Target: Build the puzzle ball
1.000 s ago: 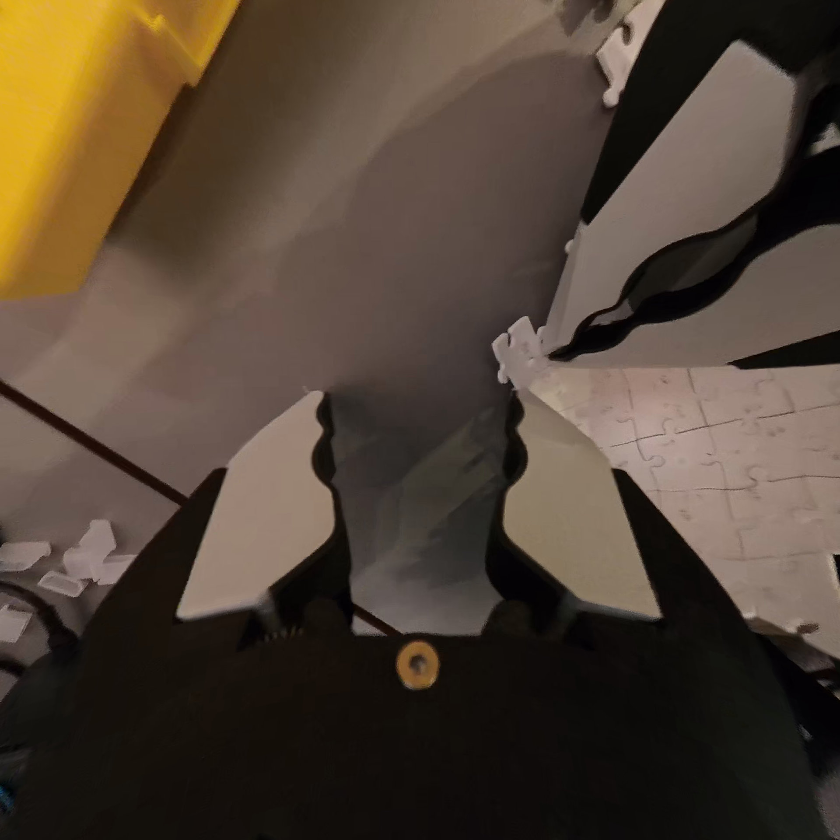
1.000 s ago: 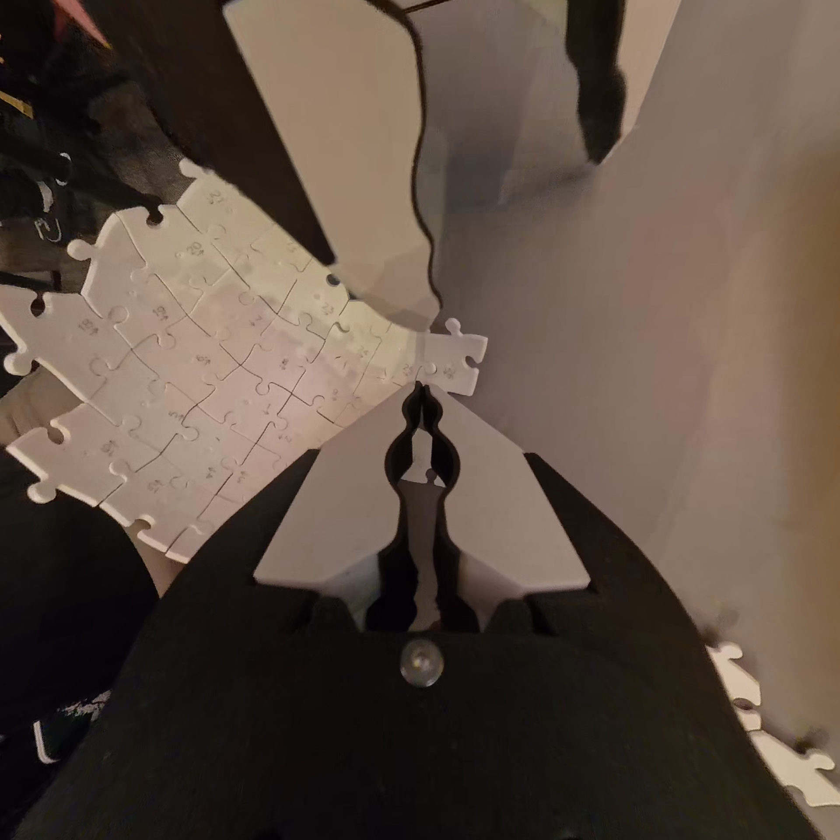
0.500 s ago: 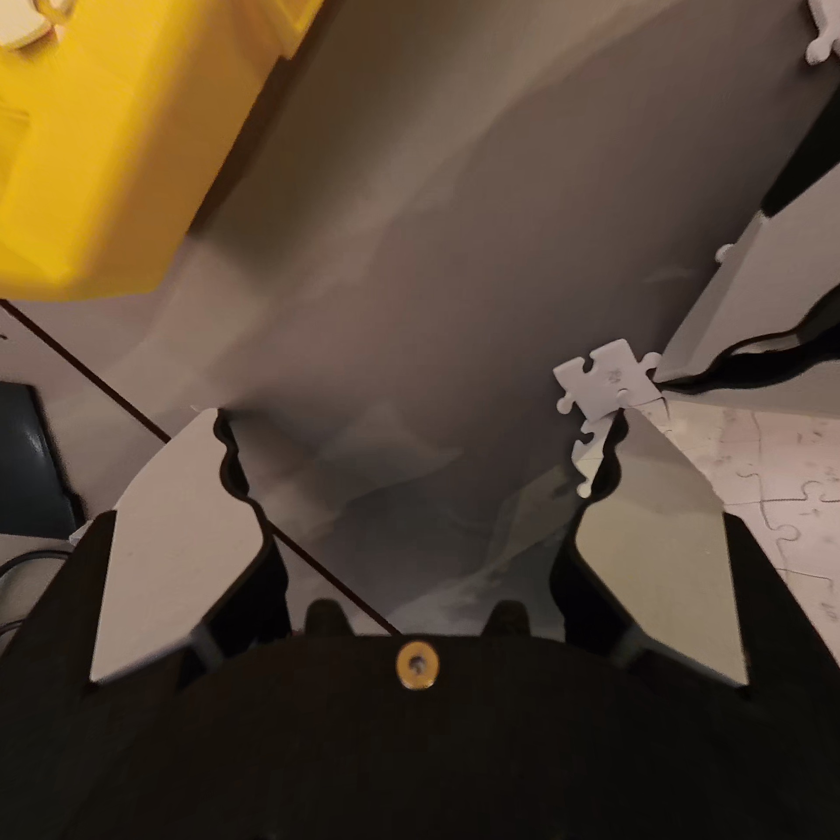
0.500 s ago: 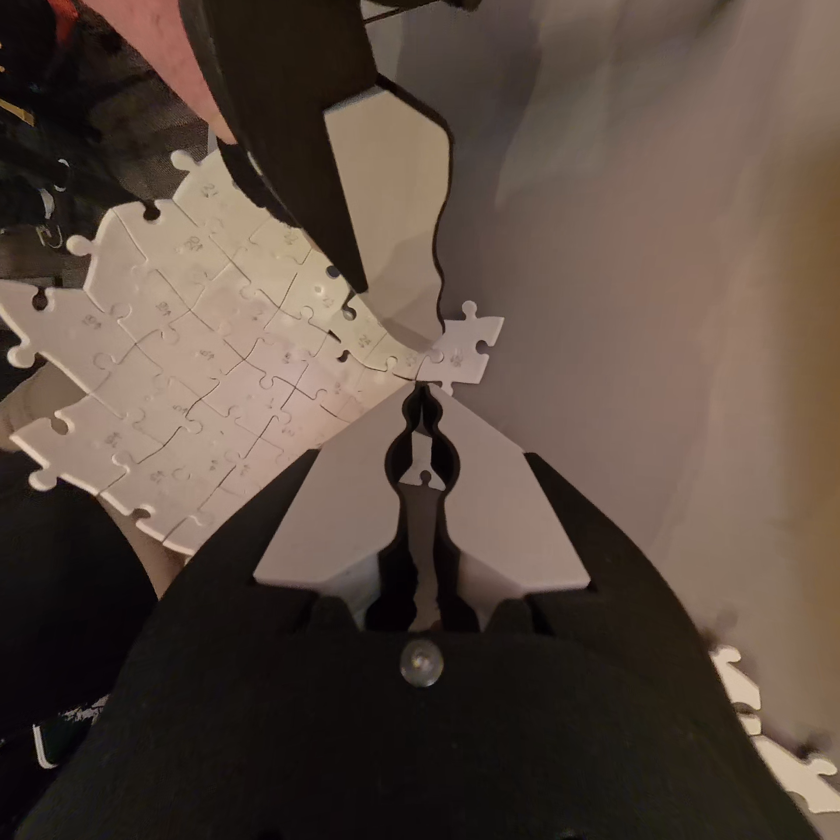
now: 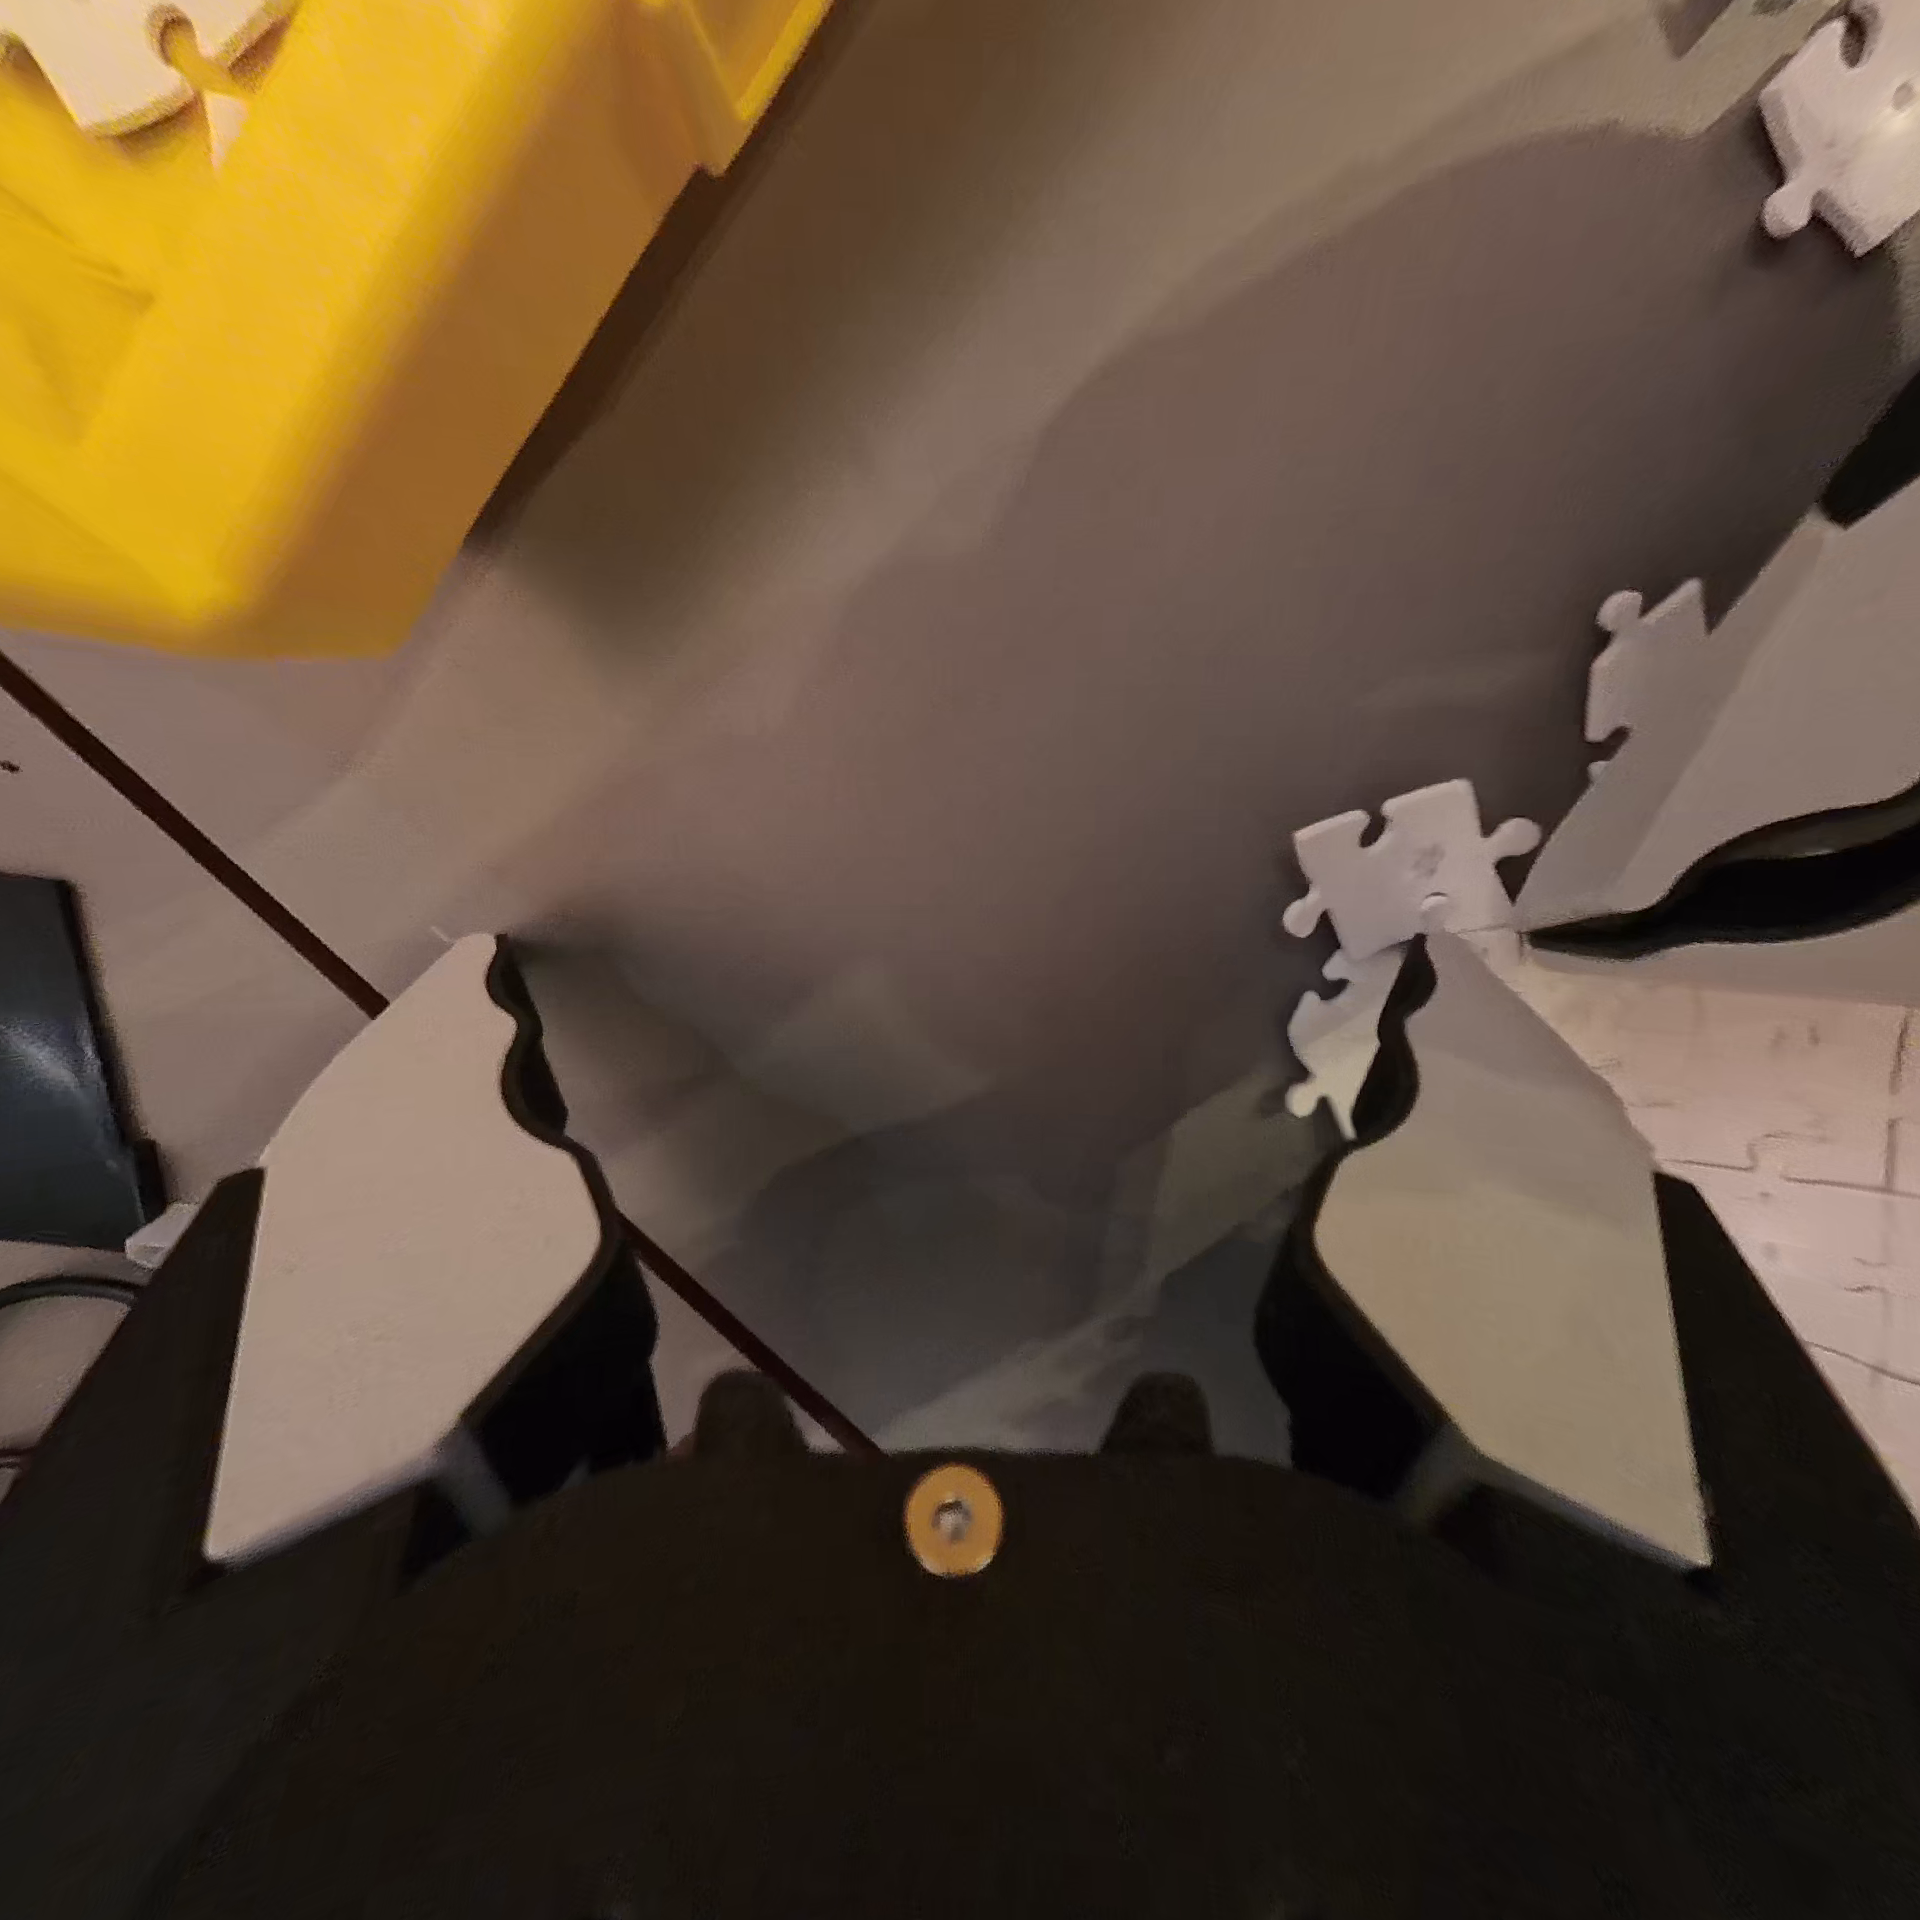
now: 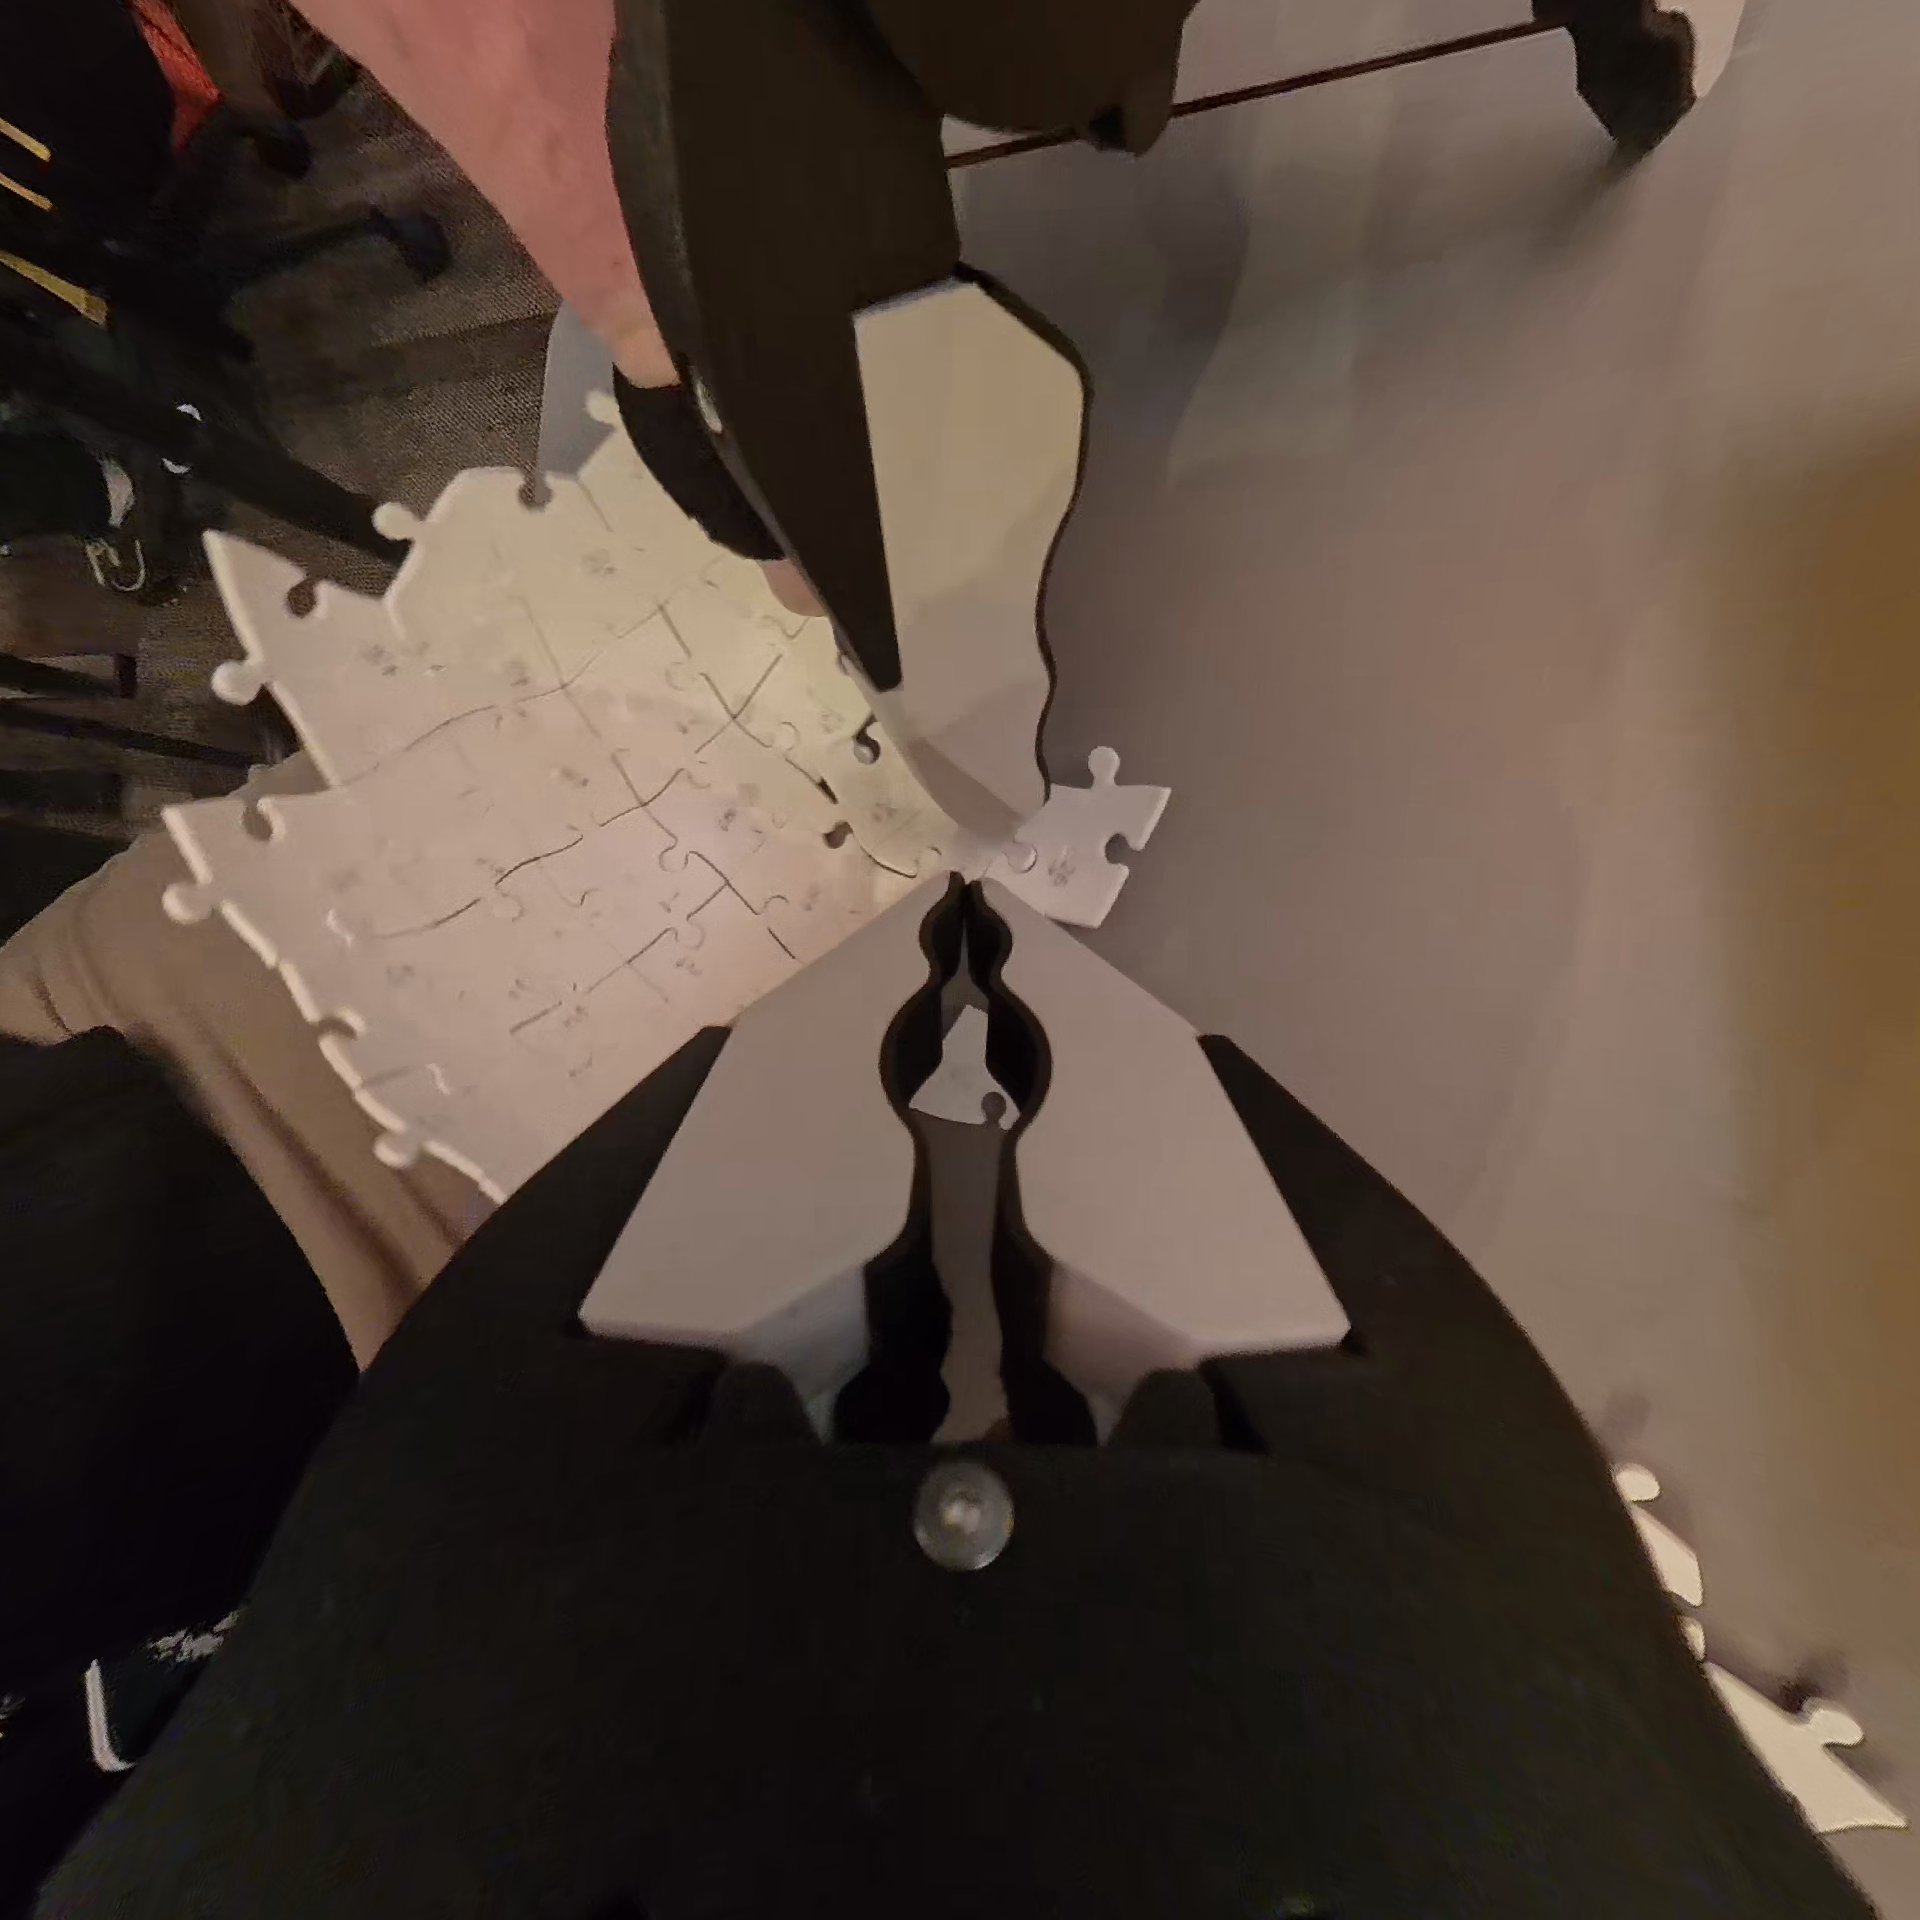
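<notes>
A curved sheet of joined white puzzle pieces (image 6: 520, 831) is held in the air. My right gripper (image 6: 961, 896) is shut on its edge, and a bit of piece shows between the jaws. The end piece (image 6: 1091, 852) sticks out past the tips. My left gripper (image 5: 966, 940) is wide open and empty. One of its fingers (image 6: 966, 499) rests its tip on the sheet beside the end piece. In the left wrist view the end piece (image 5: 1403, 873) sits at my right fingertip, with the sheet (image 5: 1714, 1122) and the right gripper (image 5: 1536, 935) behind it.
A yellow bin (image 5: 208, 312) holding puzzle pieces stands at the upper left on the grey table (image 5: 935, 623). Loose white pieces lie at the top right (image 5: 1839, 114) and, in the right wrist view, at the lower right (image 6: 1808, 1766). A hand (image 6: 499, 156) holds the left gripper.
My left gripper has opened much wider and moved in over the sheet, so one fingertip now sits by the end piece. The right gripper has stayed shut on the sheet.
</notes>
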Motion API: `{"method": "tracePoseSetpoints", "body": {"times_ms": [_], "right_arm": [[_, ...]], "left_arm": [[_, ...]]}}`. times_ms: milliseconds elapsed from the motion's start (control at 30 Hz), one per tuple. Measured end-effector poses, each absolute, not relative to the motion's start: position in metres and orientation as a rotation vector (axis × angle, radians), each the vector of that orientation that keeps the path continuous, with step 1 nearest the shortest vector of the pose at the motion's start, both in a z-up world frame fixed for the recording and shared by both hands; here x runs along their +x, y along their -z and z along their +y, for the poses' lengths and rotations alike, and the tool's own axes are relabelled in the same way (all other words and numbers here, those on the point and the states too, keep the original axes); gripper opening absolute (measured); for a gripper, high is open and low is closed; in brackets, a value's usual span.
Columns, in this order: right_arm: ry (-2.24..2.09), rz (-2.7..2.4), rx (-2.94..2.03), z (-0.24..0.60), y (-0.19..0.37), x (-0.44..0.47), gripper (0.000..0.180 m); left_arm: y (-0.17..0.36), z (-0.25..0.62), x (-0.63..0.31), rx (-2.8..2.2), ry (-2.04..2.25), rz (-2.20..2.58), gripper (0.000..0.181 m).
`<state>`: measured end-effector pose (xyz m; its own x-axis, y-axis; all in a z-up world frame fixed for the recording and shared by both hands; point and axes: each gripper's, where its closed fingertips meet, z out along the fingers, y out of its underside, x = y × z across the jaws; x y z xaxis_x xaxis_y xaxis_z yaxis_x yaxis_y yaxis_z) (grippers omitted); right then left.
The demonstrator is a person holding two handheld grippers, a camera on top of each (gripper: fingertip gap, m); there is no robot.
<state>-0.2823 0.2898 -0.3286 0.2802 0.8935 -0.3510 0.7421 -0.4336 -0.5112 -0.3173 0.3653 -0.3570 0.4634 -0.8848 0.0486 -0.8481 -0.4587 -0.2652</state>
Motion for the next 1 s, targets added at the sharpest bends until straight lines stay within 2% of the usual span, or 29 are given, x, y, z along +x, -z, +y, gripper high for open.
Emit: {"method": "tracePoseSetpoints", "body": {"times_ms": [433, 533, 800, 1000], "right_arm": [[-0.965, -1.466, -2.188, 0.287, 0.291, -0.28, 0.0], [-1.008, -1.423, -2.201, 0.288, 0.285, -0.276, 0.006], [-1.214, -1.392, -2.287, 0.276, 0.307, -0.288, 0.019], [-1.306, -1.372, -2.31, 0.272, 0.318, -0.307, 0.01]], "left_arm": [[0.338, 0.354, -0.33, -2.499, 0.389, 1.386, 0.145], [0.329, 0.349, -0.333, -2.489, 0.44, 1.327, 0.144], [0.321, 0.34, -0.344, -2.463, 0.505, 1.195, 0.138], [0.324, 0.333, -0.346, -2.454, 0.54, 1.142, 0.135]]}}
